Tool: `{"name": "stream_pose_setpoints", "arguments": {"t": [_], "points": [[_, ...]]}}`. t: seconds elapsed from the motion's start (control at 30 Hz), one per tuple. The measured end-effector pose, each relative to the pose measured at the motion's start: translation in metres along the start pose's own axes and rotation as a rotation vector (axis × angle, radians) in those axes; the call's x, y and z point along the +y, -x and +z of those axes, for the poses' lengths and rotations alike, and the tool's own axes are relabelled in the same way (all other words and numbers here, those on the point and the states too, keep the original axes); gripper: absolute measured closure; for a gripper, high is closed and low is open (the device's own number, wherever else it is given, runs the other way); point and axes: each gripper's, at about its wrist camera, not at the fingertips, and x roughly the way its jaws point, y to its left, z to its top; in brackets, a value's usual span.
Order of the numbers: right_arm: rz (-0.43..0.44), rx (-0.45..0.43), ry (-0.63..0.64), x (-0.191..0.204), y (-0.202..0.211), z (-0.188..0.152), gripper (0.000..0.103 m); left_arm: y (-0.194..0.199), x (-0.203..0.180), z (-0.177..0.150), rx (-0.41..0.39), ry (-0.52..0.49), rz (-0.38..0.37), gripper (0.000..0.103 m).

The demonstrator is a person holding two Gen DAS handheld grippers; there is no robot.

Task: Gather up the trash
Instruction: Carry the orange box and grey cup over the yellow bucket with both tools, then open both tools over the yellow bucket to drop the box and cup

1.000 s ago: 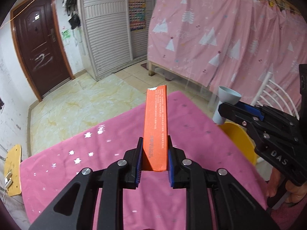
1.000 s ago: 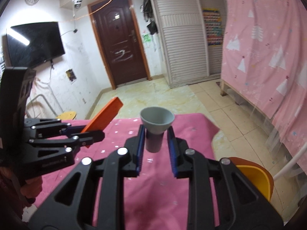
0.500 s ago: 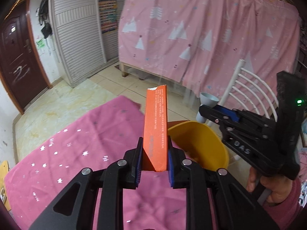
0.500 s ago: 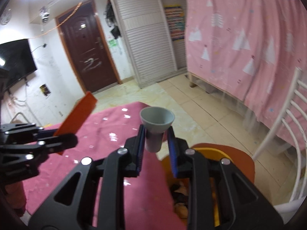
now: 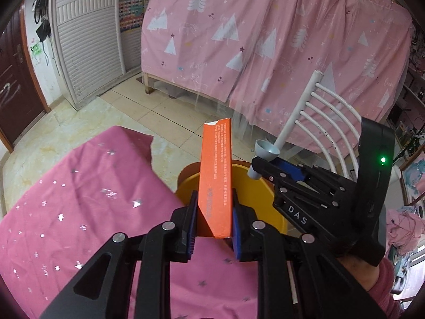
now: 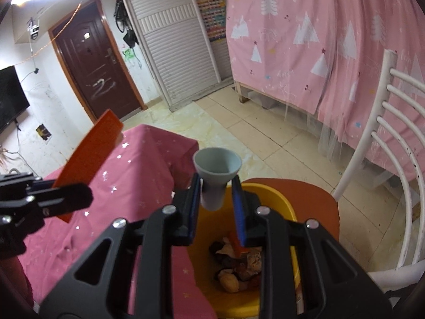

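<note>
The round yellow plastic bin (image 6: pixel 276 199) sits on the orange seat of a white metal chair (image 6: pixel 382 122), pressed against the edge of the table under its pink star-printed cloth (image 5: pixel 79 186); that bin serves as the landmark here.

The left gripper (image 5: pixel 214 220) is clenched on a long flat orange cardboard box (image 5: pixel 215 175), gripped at its lower end. The box stands up and away from the fingers, its torn far end reaching past the bin's far rim in the left wrist view, its lower part over the bin's near rim where the cloth edge meets it.

The right gripper (image 6: pixel 216 199) is clamped on the stem of a small grey funnel-shaped plastic cup (image 6: pixel 216 171), mouth up, held above the bin's near rim. In the left wrist view this gripper comes in from the right of the bin, the cup over the bin's far right edge, a hand (image 5: pixel 358 271) in a pink sleeve behind it.

Inside the bin lie crumpled scraps of brown and white rubbish (image 6: pixel 239 263), low against the bottom, leaving the upper walls bare.

Beyond the bin the pale tiled floor (image 6: pixel 239 122) lies open up to the pink tree-patterned curtain (image 5: pixel 265 40). To the right of the bin the chair's curved back rails stand close.
</note>
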Motion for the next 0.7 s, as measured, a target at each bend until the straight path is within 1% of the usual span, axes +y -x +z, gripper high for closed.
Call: {"name": "stream_pose_setpoints", "arguments": {"t": [0.1, 0.17, 0.23, 0.27, 0.57, 0.63, 0.7], "points": [[0.006, 0.009, -0.003, -0.005, 0.001, 0.0, 0.081, -0.006, -0.005, 0.002, 0.006, 0.001, -0.009, 0.089], [0.009, 0.013, -0.007, -0.008, 0.003, 0.0, 0.078, -0.01, -0.007, 0.003, 0.011, 0.004, -0.014, 0.089], [0.011, 0.01, -0.018, -0.011, 0.004, 0.0, 0.065, -0.012, -0.008, 0.005, 0.013, 0.007, -0.017, 0.089], [0.008, 0.006, -0.022, -0.012, 0.006, 0.001, 0.064, -0.013, -0.009, 0.005, 0.014, 0.008, -0.02, 0.089], [0.019, 0.004, -0.036, -0.014, 0.009, 0.002, 0.062, -0.006, -0.009, 0.003, 0.003, 0.011, -0.034, 0.088], [0.029, 0.002, -0.042, -0.012, 0.01, 0.001, 0.057, -0.001, -0.007, 0.002, -0.005, 0.016, -0.035, 0.088], [0.039, -0.004, -0.037, -0.006, 0.012, 0.003, 0.057, 0.006, -0.003, 0.0, -0.019, 0.022, -0.034, 0.087]]}}
